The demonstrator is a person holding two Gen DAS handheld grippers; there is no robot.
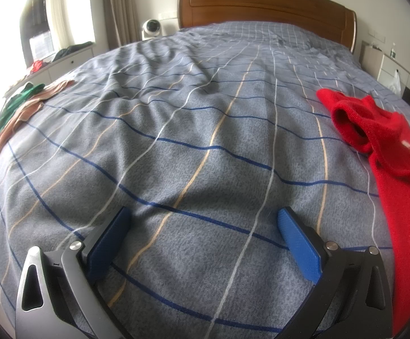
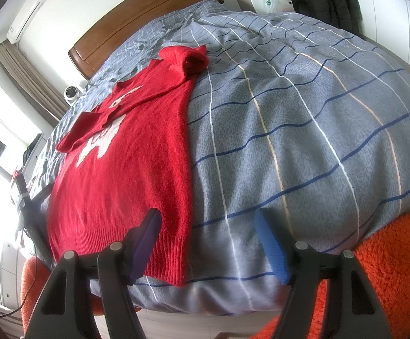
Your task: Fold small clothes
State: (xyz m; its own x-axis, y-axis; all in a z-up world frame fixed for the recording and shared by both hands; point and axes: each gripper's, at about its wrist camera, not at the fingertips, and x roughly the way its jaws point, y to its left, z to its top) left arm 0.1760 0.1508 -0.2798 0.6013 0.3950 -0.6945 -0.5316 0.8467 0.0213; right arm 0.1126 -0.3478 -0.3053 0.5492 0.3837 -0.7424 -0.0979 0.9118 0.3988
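Right wrist view shows our right gripper [image 2: 207, 243] with jaws apart, empty, over the hem corner of the red sweater [image 2: 126, 169] lying flat on the bed [image 2: 303, 130]; we could pinch bedspread along with knit.

Sweater [image 2: 126, 169] lies flat on bed [image 2: 303, 147], sleeves folded across its chest, collar toward headboard [image 2: 137, 25] at 11 o'clock; two more garments [image 1: 21, 104] at bed's 9 o'clock edge.
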